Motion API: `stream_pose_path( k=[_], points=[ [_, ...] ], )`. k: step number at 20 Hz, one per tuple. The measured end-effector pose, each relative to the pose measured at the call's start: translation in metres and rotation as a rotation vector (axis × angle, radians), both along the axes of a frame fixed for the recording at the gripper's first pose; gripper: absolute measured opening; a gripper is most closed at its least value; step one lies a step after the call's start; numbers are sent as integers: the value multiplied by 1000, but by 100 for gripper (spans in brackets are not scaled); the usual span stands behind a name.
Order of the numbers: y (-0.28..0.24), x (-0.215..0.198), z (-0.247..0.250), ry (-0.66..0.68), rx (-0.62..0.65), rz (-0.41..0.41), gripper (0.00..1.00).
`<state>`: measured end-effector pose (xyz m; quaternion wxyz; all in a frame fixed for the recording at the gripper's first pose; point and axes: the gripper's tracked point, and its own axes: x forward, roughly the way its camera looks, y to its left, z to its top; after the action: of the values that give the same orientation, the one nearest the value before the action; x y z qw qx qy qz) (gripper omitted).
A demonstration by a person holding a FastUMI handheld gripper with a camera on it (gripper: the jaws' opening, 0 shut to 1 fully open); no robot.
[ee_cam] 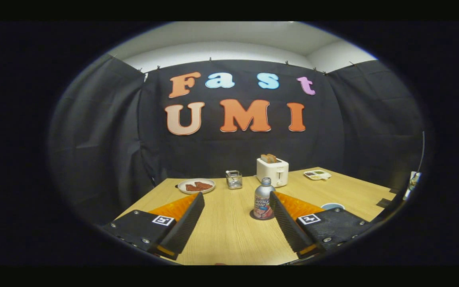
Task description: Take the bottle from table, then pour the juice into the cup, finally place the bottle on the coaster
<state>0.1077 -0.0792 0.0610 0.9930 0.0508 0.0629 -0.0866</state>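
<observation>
On the wooden surface the tongs gape wide with nothing held, a toaster stands beyond, the bottle stands upright on a dark coaster just ahead of the right finger, and the cup's rim shows beside that finger.

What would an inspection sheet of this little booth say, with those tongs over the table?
Surface: wooden table, bare between the fingers.
Job's things: bottle upright on a dark coaster, beside the right finger; cup beyond that finger.
Clutter: toaster with toast, plate of food, metal rack, small tray.
Tongs: open, holding nothing.
Cables: thin one at the far right.
Surroundings: black cloth walls.
</observation>
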Motion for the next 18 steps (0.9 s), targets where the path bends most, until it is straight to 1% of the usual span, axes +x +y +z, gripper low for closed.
stream_pose_path(
  k=[3, 5, 8, 10, 18],
  points=[
    [16, -19, 10, -53, 22, 28, 97],
    [21, -28, 7, -50, 19, 40, 97],
    [21, -39, 6, -44, 9, 34, 97],
    [25, -42, 8, -54, 34, 41, 97],
    [19, -42, 5, -55, 15, 38, 97]
  ],
)
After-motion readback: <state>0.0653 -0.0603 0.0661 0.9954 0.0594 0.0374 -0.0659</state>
